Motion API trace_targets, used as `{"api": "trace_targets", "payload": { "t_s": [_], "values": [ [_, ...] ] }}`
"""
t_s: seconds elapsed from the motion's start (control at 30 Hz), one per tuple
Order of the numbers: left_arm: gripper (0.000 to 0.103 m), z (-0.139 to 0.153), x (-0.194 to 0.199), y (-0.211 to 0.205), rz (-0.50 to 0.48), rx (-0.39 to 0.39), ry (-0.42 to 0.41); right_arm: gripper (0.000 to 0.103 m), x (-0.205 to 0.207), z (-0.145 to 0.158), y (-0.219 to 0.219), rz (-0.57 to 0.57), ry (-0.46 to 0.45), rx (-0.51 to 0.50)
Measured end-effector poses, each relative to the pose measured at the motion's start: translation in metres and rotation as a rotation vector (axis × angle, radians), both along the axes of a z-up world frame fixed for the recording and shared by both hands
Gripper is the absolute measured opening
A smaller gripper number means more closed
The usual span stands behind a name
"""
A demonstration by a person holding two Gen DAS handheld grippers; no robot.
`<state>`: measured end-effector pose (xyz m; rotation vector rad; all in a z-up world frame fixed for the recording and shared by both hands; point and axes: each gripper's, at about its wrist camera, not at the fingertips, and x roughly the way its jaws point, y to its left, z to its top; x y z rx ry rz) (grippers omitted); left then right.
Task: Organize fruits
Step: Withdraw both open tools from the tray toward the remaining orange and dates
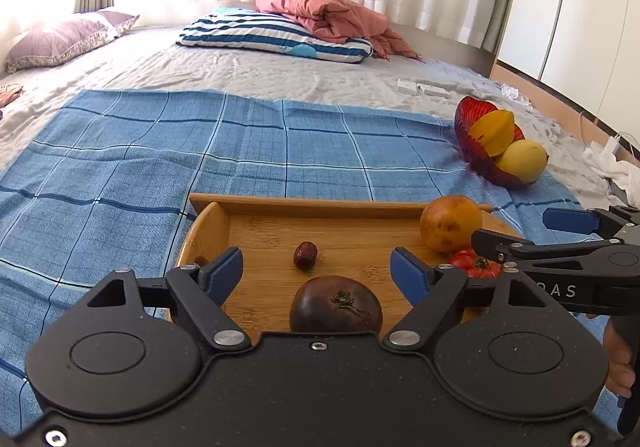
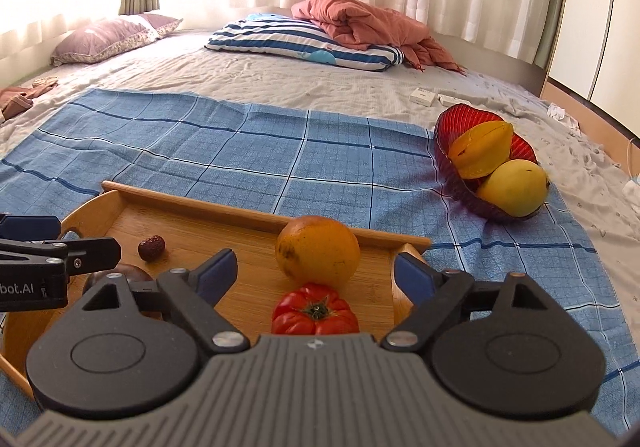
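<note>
A wooden tray [image 1: 332,207] [image 2: 192,207] lies on a blue checked cloth on the bed. It holds a dark brown tomato [image 1: 336,305], a small red date [image 1: 305,255] [image 2: 151,247], an orange [image 1: 450,223] [image 2: 318,249] and a red tomato [image 1: 476,265] [image 2: 315,310]. My left gripper [image 1: 316,271] is open over the tray, with the dark tomato just behind its fingers. My right gripper [image 2: 314,275] is open, with the red tomato and the orange between its fingers. A red bowl [image 1: 472,127] [image 2: 452,123] to the right holds a starfruit [image 2: 480,149] and a yellow mango [image 2: 514,187].
The blue checked cloth [image 1: 160,159] [image 2: 240,143] covers the near part of the bed. Pillows [image 2: 304,41] and a pink blanket [image 2: 372,27] lie at the far end. Small white boxes [image 2: 424,97] lie behind the bowl. Curtains hang behind.
</note>
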<state>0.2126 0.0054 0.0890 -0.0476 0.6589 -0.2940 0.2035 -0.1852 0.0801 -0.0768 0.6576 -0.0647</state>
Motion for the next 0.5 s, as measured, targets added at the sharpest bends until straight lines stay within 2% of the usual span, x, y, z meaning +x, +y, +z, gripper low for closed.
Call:
{"api": "trace_targets", "payload": {
  "t_s": [0.27,0.5],
  "values": [
    [0.09,0.007,-0.04,-0.002,-0.032,0.013,-0.075,0.101,-0.038,0.001,-0.001,0.032,-0.08,-0.011],
    [0.096,0.003,-0.071,-0.001,-0.048,-0.017,-0.12,0.103,-0.067,-0.001,-0.005,0.027,-0.151,-0.001]
  ]
}}
